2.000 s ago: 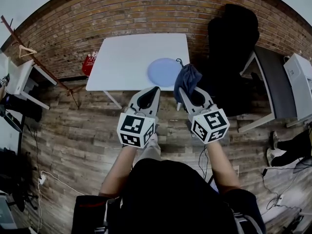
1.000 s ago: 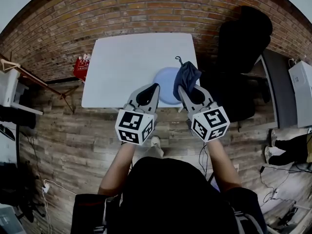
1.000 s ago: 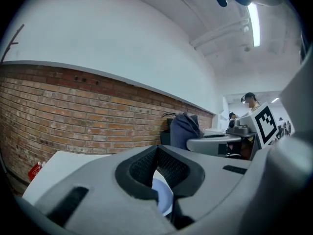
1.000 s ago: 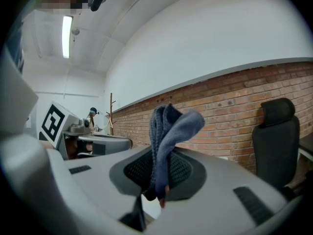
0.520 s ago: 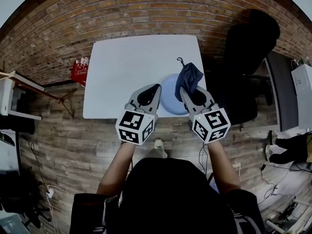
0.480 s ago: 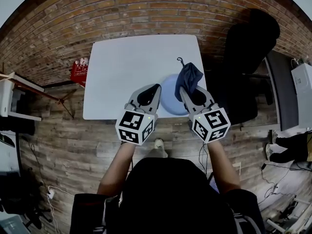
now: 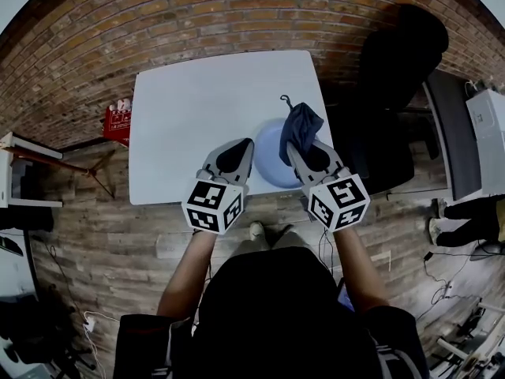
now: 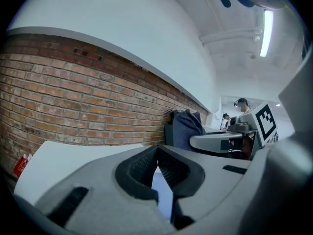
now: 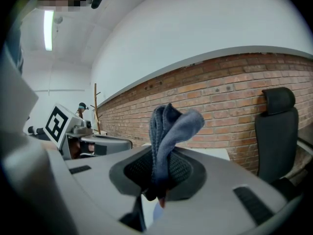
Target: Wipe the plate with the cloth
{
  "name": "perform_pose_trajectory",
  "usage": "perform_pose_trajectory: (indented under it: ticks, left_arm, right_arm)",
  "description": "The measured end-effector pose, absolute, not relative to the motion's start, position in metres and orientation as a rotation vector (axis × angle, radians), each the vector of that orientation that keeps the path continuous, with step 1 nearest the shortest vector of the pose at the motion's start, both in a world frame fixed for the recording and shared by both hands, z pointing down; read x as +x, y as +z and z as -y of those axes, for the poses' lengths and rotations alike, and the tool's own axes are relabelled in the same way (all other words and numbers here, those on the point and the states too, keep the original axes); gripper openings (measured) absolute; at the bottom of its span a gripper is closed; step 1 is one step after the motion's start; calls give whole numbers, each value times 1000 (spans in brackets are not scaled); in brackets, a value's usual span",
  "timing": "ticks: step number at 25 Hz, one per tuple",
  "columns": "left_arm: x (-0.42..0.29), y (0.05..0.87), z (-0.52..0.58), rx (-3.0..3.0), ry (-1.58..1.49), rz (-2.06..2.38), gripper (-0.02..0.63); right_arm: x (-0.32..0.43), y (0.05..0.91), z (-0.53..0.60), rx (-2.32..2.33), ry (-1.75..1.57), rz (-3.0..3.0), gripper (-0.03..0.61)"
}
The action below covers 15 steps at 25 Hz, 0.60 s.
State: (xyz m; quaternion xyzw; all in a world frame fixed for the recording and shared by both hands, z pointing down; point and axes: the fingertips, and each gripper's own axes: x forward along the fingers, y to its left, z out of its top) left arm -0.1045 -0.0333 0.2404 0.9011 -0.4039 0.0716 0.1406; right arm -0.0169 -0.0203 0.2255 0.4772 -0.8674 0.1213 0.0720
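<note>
A pale blue plate [image 7: 268,158] lies near the front right corner of the white table [image 7: 197,109]. My right gripper [image 7: 293,146] is shut on a dark blue cloth [image 7: 300,126] [image 9: 168,131], which stands up from the jaws over the plate's right side. My left gripper [image 7: 246,143] hovers at the plate's left edge, jaws shut with nothing between them; the left gripper view shows a strip of the plate [image 8: 161,195] below its jaws [image 8: 157,153]. The cloth [image 8: 185,127] and right gripper also show at the right of that view.
A brick wall [image 7: 237,6] runs behind the table. A black office chair [image 7: 398,61] stands right of the table, a red box [image 7: 117,118] on the wooden floor to its left. A grey desk edge [image 7: 450,125] and white unit [image 7: 489,125] are at far right.
Both grippers and the view have advanced toward the table; two seconds ago they were over the floor, now they are over the plate. The right gripper has kept hold of the cloth.
</note>
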Motion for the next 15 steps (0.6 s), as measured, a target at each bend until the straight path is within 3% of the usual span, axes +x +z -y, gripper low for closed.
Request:
perform_pose_trajectory:
  ticks: [15]
  left_arm:
    - [-76,274,37,2560,223,1112,18]
  right_arm:
    - [8,258,28,1389,435,2558,61]
